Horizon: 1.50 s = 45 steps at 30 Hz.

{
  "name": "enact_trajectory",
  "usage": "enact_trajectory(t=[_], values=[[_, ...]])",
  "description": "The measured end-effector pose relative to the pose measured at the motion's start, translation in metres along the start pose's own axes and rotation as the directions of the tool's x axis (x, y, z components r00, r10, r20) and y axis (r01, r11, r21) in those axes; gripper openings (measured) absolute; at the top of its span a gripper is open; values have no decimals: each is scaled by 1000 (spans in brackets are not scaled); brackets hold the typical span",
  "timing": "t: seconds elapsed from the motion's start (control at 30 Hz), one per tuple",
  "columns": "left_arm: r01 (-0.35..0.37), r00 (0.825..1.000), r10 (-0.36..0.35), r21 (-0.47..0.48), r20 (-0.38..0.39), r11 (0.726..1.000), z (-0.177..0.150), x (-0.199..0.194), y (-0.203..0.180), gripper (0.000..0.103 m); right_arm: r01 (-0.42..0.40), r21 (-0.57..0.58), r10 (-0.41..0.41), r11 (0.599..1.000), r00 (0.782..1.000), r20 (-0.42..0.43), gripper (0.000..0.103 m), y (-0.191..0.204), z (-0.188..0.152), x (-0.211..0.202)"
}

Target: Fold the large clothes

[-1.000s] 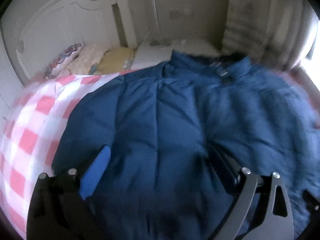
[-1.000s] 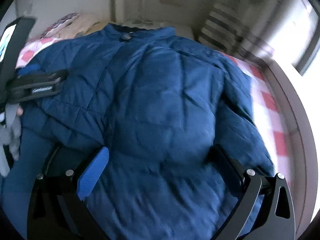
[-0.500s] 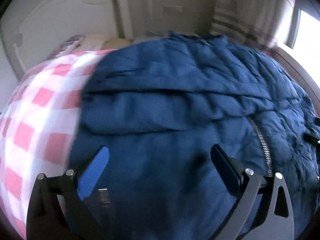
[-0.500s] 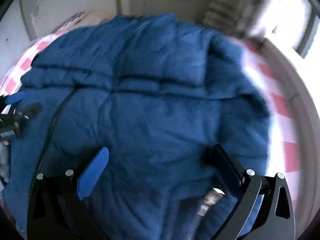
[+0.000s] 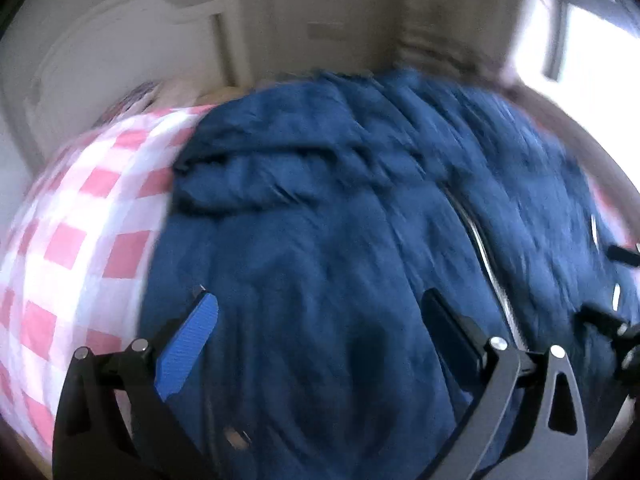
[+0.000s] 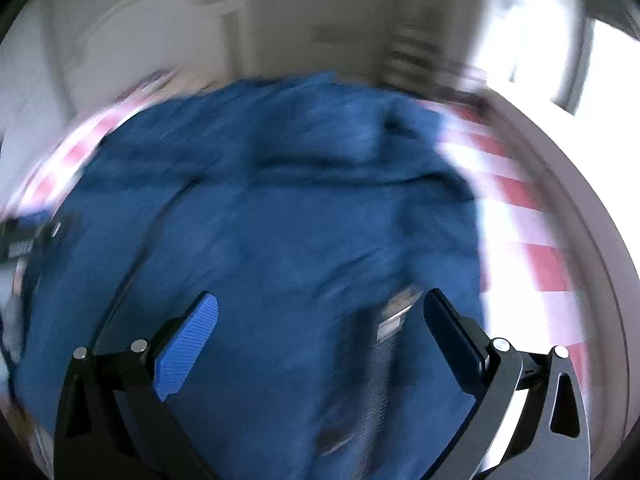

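A large dark blue quilted jacket [image 5: 340, 240] lies spread on a bed with a pink and white checked sheet [image 5: 80, 248]; its zipper [image 5: 488, 264] runs down the right part. It also fills the right wrist view [image 6: 280, 240]. My left gripper [image 5: 316, 308] is open, just above the jacket's near hem on its left half. My right gripper [image 6: 320, 308] is open above the jacket's near right part, by a zipper end [image 6: 396, 312]. Both views are motion blurred.
A white headboard [image 5: 100, 60] and pillows [image 5: 136, 96] stand at the bed's far end. A window [image 5: 588, 40] is at the right. The bed's right edge [image 6: 560, 220] runs beside the wall. The other gripper shows at each view's side edge [image 5: 616, 328].
Both grippers have drawn back toward the jacket's near hem and tilted up. The jacket's front with its zipper now shows, where a smooth panel showed one second ago. Jaws stayed open.
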State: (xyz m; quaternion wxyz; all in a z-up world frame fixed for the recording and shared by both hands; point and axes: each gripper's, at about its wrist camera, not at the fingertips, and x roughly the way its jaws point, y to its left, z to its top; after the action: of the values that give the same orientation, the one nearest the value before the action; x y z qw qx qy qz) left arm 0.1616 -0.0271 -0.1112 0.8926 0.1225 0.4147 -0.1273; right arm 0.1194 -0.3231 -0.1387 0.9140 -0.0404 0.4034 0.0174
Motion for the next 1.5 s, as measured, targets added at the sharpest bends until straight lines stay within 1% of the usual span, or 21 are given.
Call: enact_trajectory(t=[0.07,0.13,0.23,0.3,0.37,0.47,0.53,0.6,0.67,0.77,0.83,0.9,0.97,1.03,1.1,1.13,1.23,1.3,1.37,1.47,1.5], values=[[-14,999,15,36,-39,999,-14,17,-7,101,-31,-102,26,994,998,-53,98,26,-16,10],[34,997,-36,-27,-68,999,-9,20,4,101,10,-137,-10,990,1000,2,98,37,-30,10],[16,998,-21,-78,-64,997,-10,15,16,101,-38,-90,36,995,999,-31,98,27,-29,9],[29,998,-34,-104,-44,994,-19,4,24,101,-7,-74,5,997,1000,-26,98,24,-29,2],[28,1000,-29,-126,-5,992,-33,-14,33,101,9,-66,-7,998,1000,27,98,26,-41,-19],[26,1000,-25,-109,12,994,-57,-27,38,101,-59,-62,67,996,988,137,98,23,-56,-50],[6,1000,-7,-72,-4,997,-75,-19,36,101,-79,-78,88,994,989,123,98,21,-72,-54],[29,999,-25,-89,42,996,-83,-24,45,101,-65,-98,70,993,997,43,99,22,-92,-36],[8,1000,-6,-79,26,997,-79,-22,42,101,-81,-66,89,995,988,129,99,18,-106,-36],[-19,1000,19,-102,0,995,-79,-33,39,101,-50,-48,55,998,994,98,99,21,-103,-38],[27,999,-22,-110,44,994,-83,-52,30,101,-39,-46,43,998,995,90,99,28,-97,-46],[67,995,-61,-72,77,995,-88,-65,15,101,-66,-93,78,993,989,128,99,40,-95,-59],[92,992,-95,38,87,995,-97,-68,-15,101,-110,-144,130,983,982,136,99,56,-95,-63],[5,995,-18,131,99,991,-109,-57,-40,101,-152,-227,182,962,977,115,99,79,-101,-58],[-20,988,1,123,154,992,-115,-59,-44,101,-124,-319,153,940,986,68,99,101,-113,-43],[-5,989,-13,118,146,993,-113,-58,-42,101,-110,-341,157,934,981,114,99,105,-118,-43],[72,994,-77,54,83,996,-104,-58,-24,101,-139,-325,175,935,981,84,98,99,-115,-42],[93,986,-86,-41,140,995,-104,-71,-2,101,-108,-335,141,936,987,75,98,99,-113,-47],[77,985,-61,-95,159,993,-107,-74,15,101,-83,-320,123,944,986,108,98,93,-112,-56],[32,998,-24,-126,59,991,-119,-47,34,101,-91,-251,127,964,984,128,98,74,-117,-58],[39,995,-27,-115,97,993,-123,-50,35,101,-107,-222,134,969,985,109,98,66,-118,-52]])
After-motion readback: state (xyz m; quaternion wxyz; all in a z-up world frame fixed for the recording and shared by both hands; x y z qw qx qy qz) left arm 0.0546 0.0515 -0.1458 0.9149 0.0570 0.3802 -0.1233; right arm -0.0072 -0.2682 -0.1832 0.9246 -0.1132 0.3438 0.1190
